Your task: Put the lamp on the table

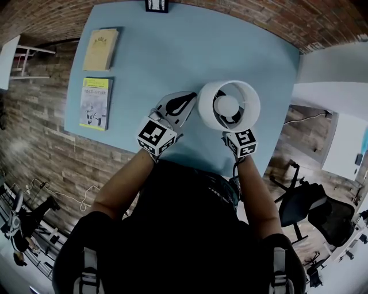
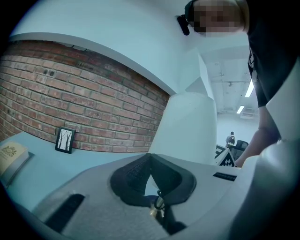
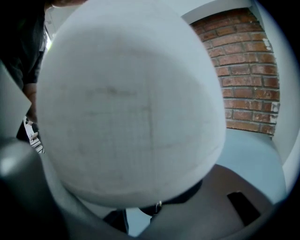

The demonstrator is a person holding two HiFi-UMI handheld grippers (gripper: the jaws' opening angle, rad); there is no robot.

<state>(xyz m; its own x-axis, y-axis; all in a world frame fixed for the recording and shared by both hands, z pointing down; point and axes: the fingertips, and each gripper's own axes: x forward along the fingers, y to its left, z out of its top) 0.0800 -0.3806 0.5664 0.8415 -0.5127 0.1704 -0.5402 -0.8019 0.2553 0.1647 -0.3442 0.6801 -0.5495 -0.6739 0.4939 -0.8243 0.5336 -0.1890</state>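
The lamp (image 1: pixel 229 106) has a white cylinder shade, seen from above with its bulb in the middle, over the blue table (image 1: pixel 172 51) near its front edge. My right gripper (image 1: pixel 233 135) reaches under the shade from the near side and is shut on the lamp. The shade (image 3: pixel 126 103) fills the right gripper view and hides the grip. My left gripper (image 1: pixel 185 104) is shut and holds nothing, its tips just left of the shade. In the left gripper view the shut gripper (image 2: pixel 150 157) points past the shade (image 2: pixel 187 126), which stands to its right.
Two books (image 1: pixel 102 49) (image 1: pixel 96 103) lie at the table's left side. A small framed picture (image 1: pixel 156 6) stands at the far edge against the brick wall (image 2: pixel 70 103). An office chair (image 1: pixel 305 207) is on the floor to the right.
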